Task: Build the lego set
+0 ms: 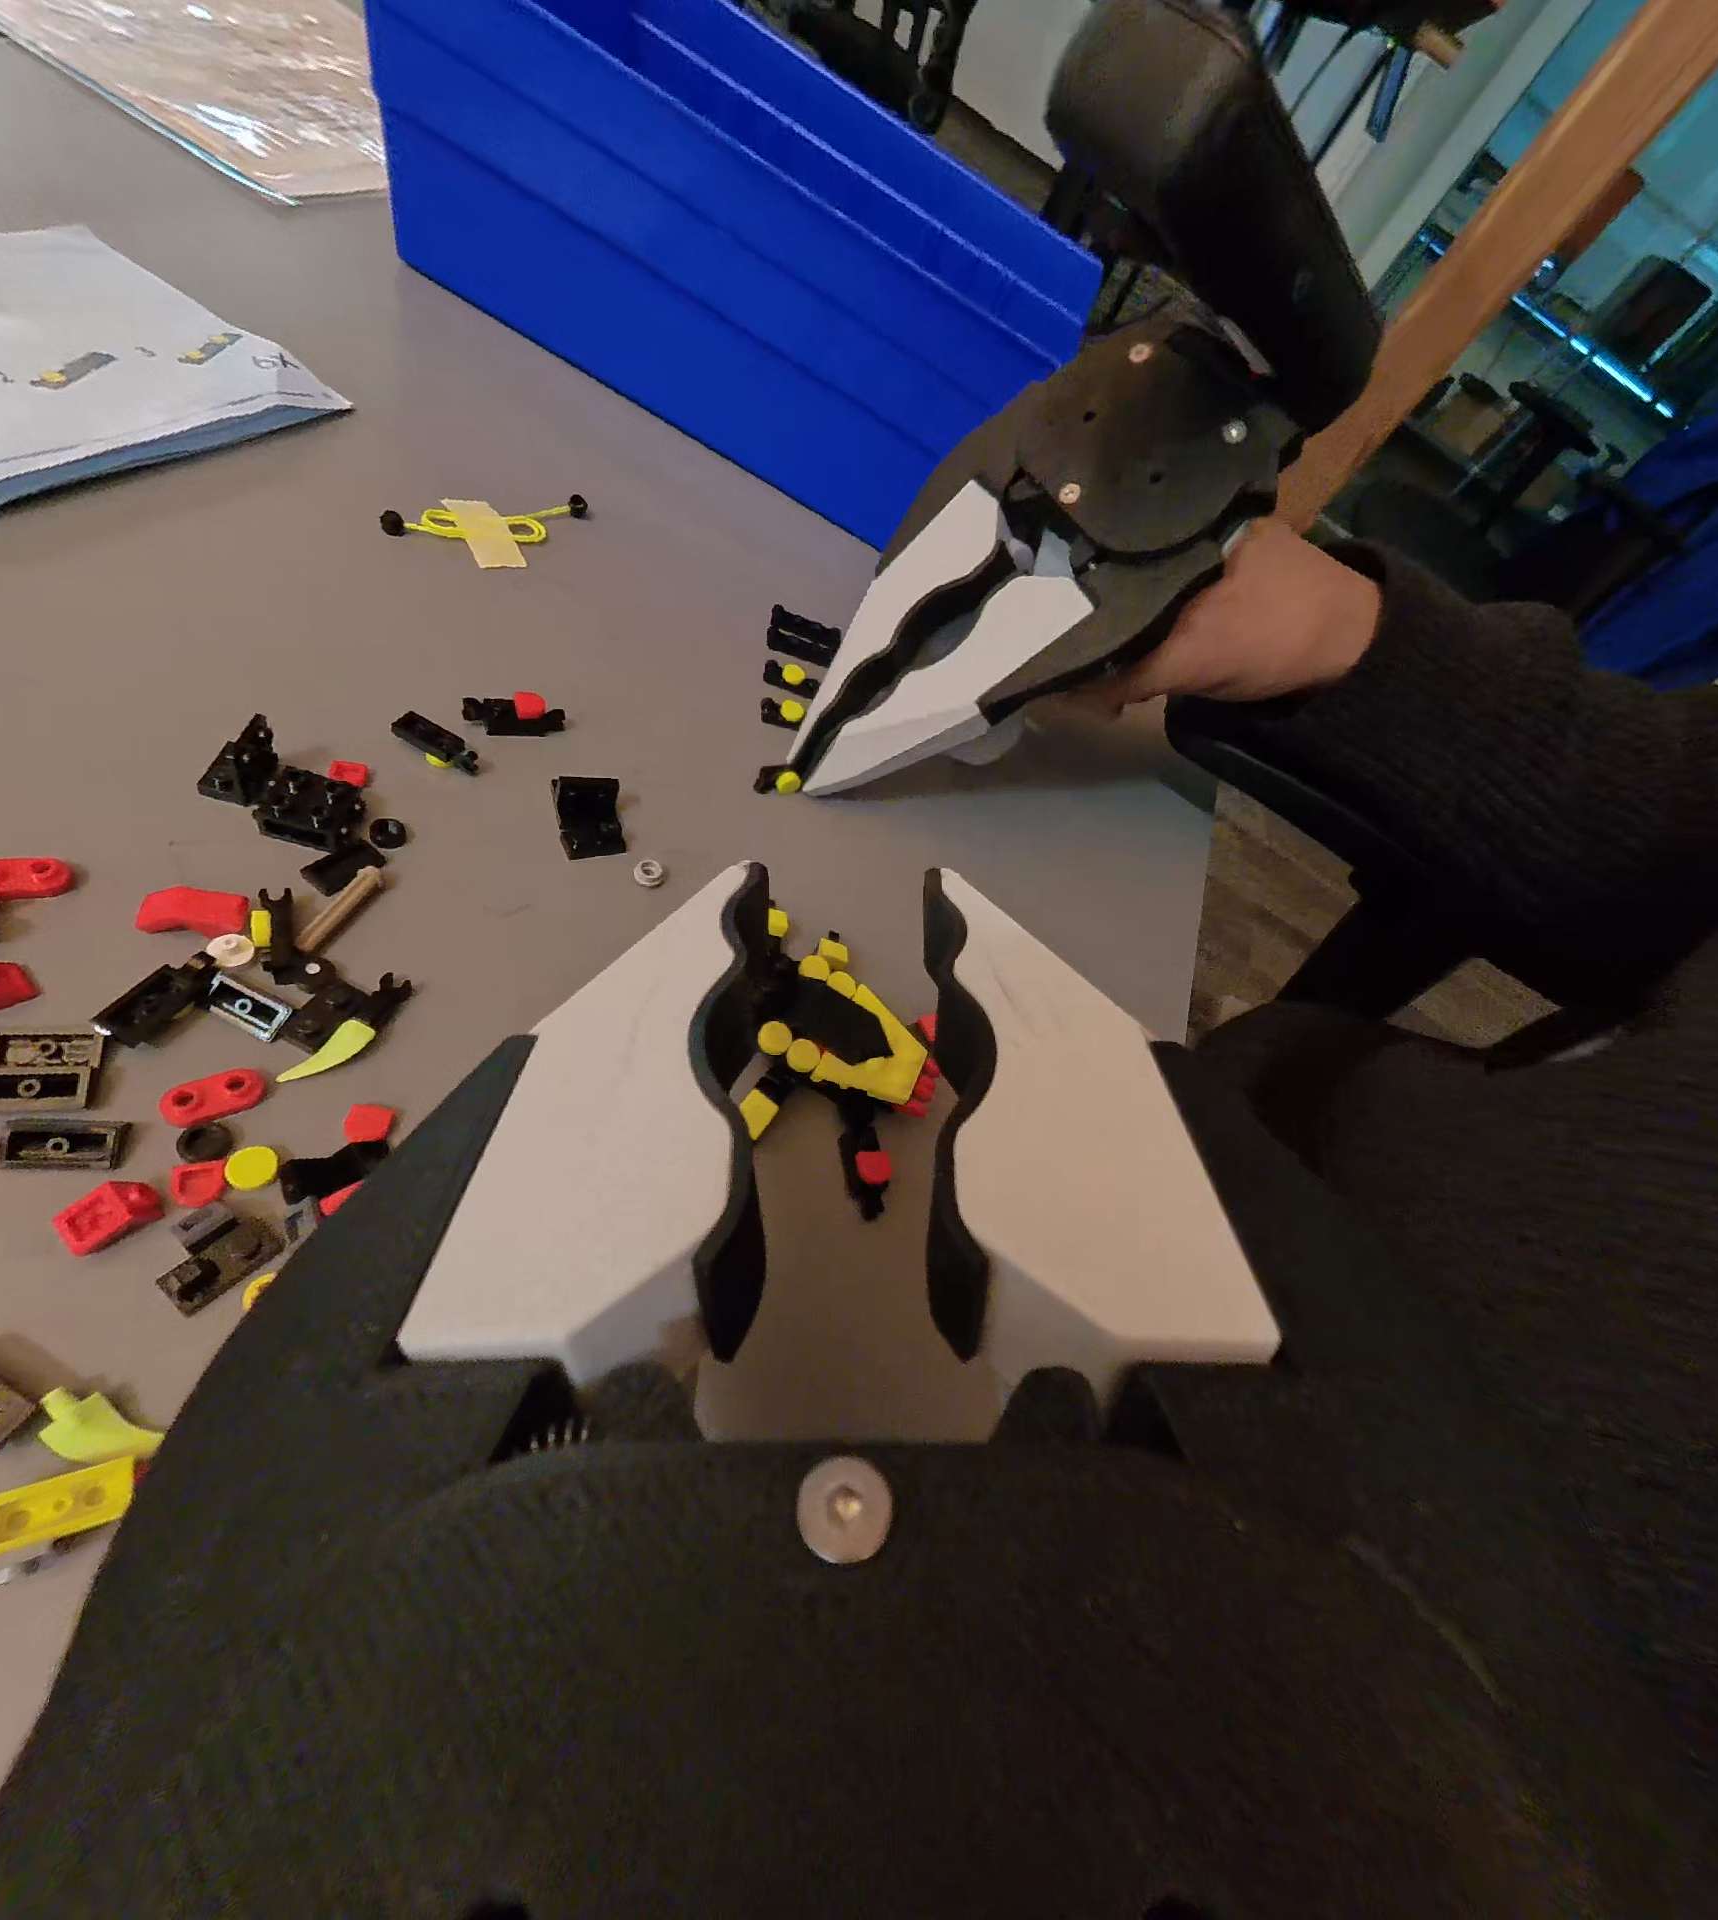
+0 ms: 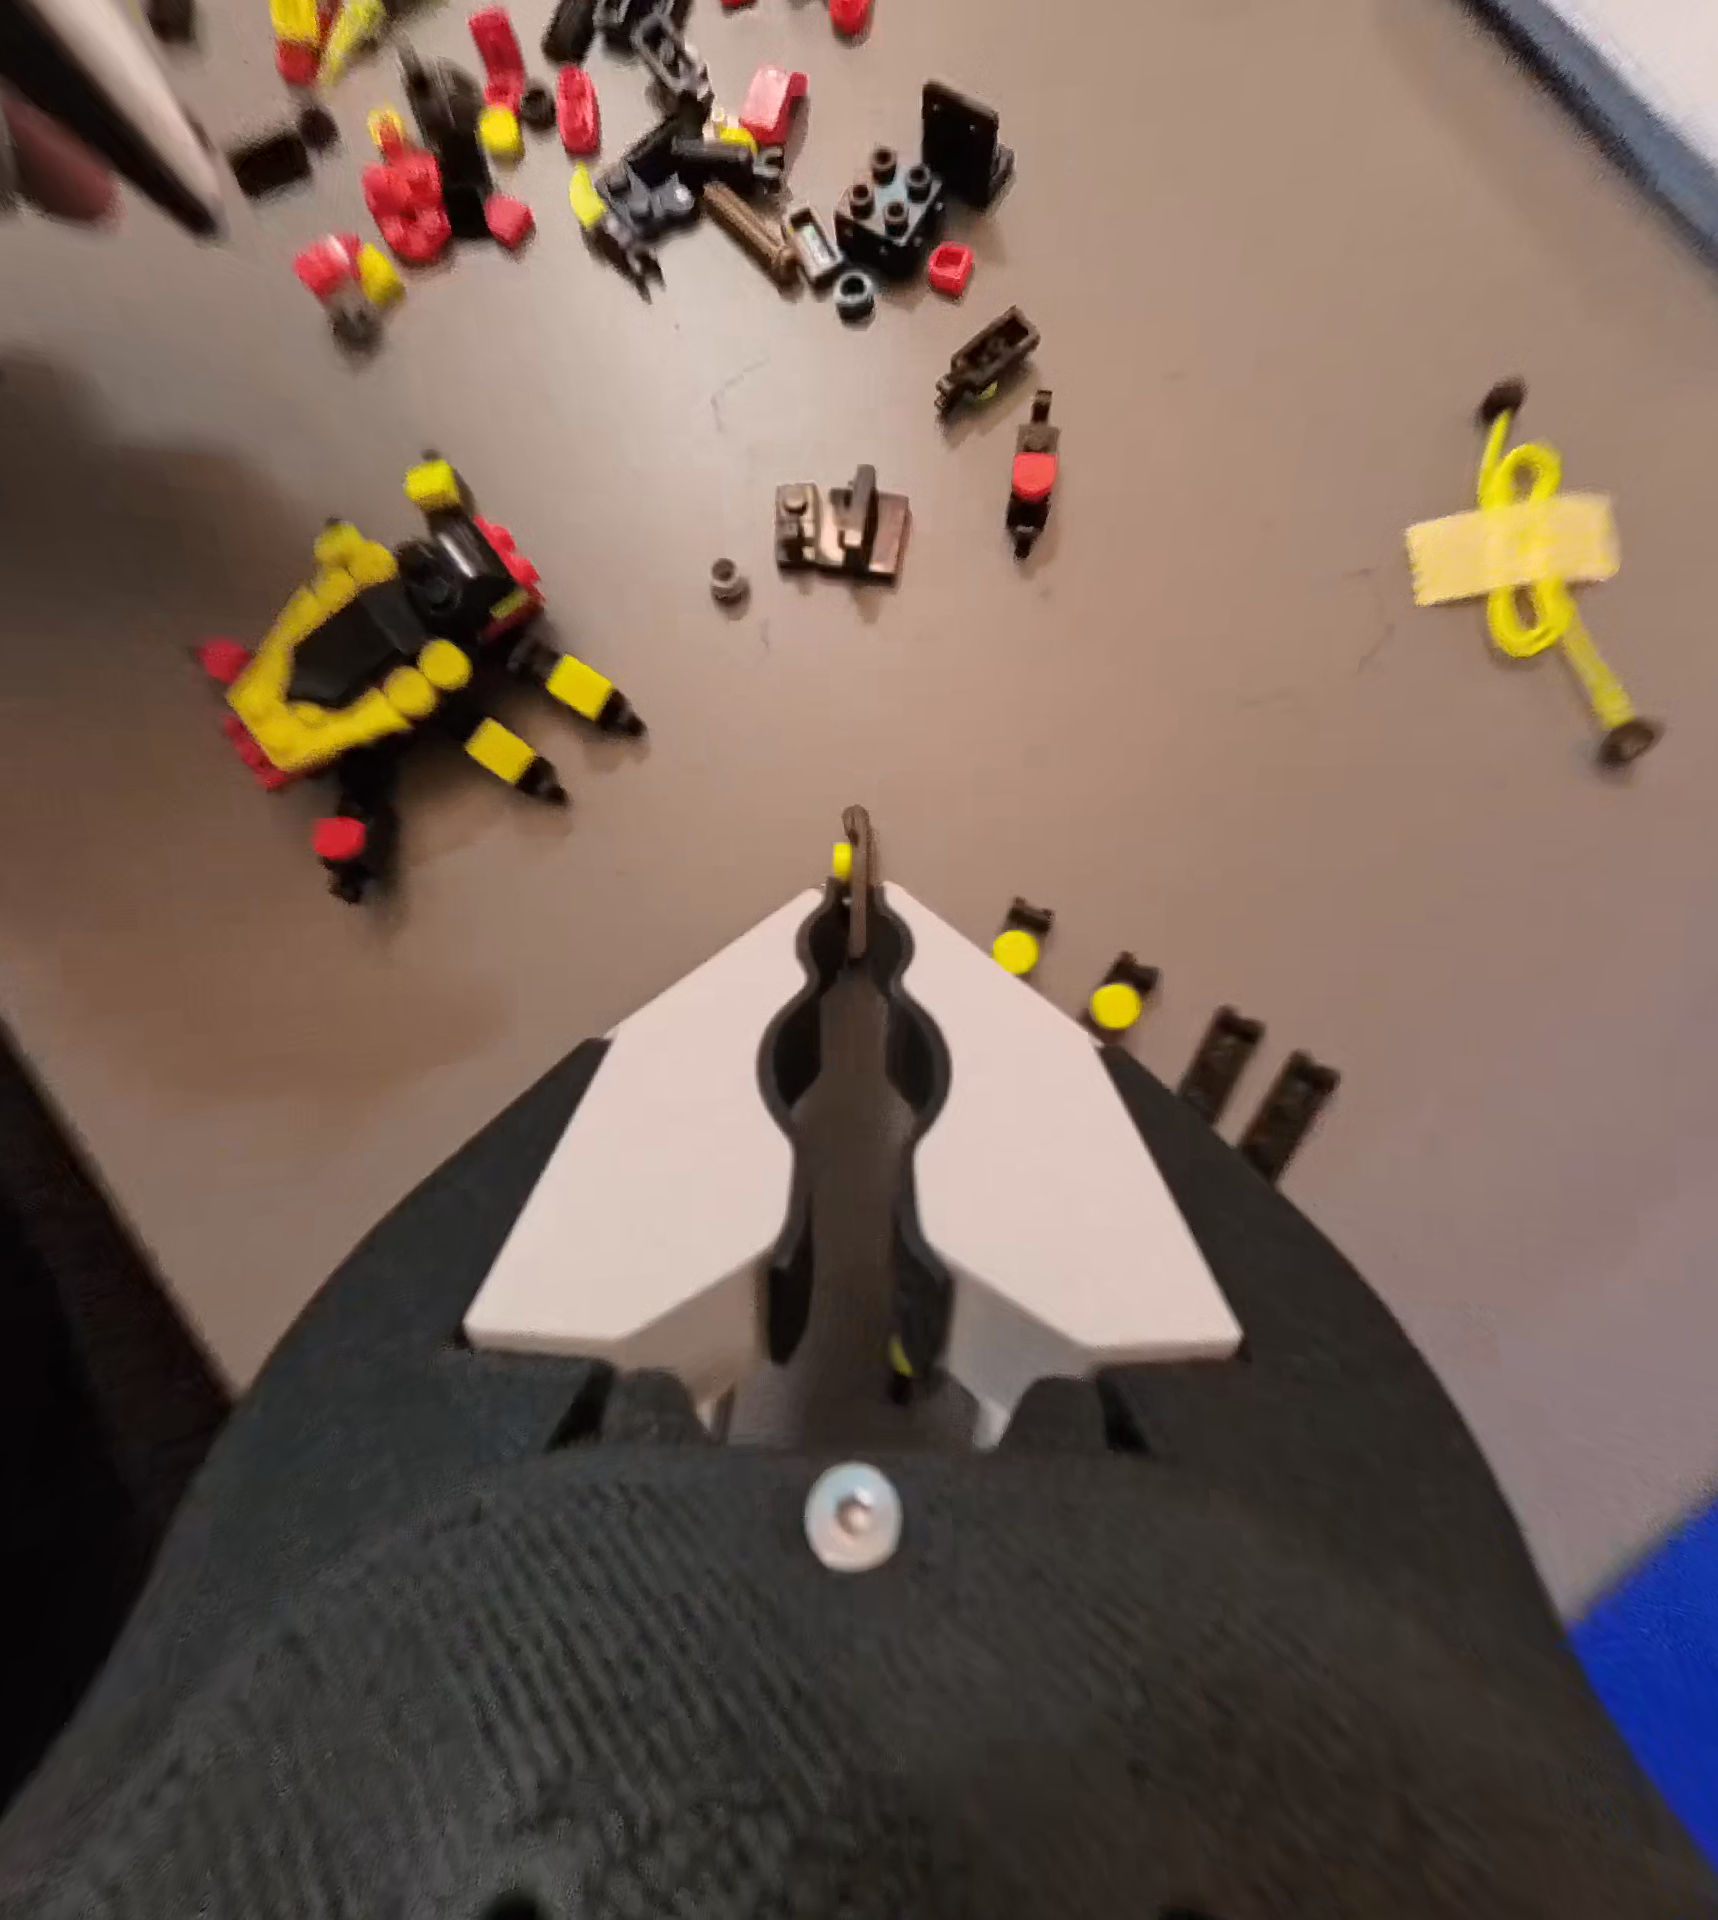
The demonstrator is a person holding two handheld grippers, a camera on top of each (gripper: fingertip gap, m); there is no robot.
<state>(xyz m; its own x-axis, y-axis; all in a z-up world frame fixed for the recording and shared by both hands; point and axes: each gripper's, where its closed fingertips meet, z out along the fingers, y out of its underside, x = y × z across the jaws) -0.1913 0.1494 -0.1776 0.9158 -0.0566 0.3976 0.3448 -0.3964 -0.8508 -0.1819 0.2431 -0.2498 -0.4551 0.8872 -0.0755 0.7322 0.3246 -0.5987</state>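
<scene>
A partly built black, yellow and red lego model (image 1: 839, 1039) lies on the grey table (image 1: 543, 644), seen between the fingers of my open left gripper (image 1: 844, 883), which hovers over it. The model also shows in the right wrist view (image 2: 387, 665). My right gripper (image 2: 855, 883) is shut on a small black piece with a yellow stud (image 2: 853, 862), tip at the table. In the left wrist view the right gripper (image 1: 798, 779) holds that piece (image 1: 780, 779) near a row of similar small black pieces (image 1: 795, 665).
Loose red, black and yellow pieces (image 1: 211, 1018) lie scattered to the left. A yellow string with tape (image 1: 486, 525), an instruction booklet (image 1: 55, 364) and a blue bin (image 1: 730, 260) lie farther back. The table edge (image 1: 1198, 914) runs at the right, by a person's sleeve.
</scene>
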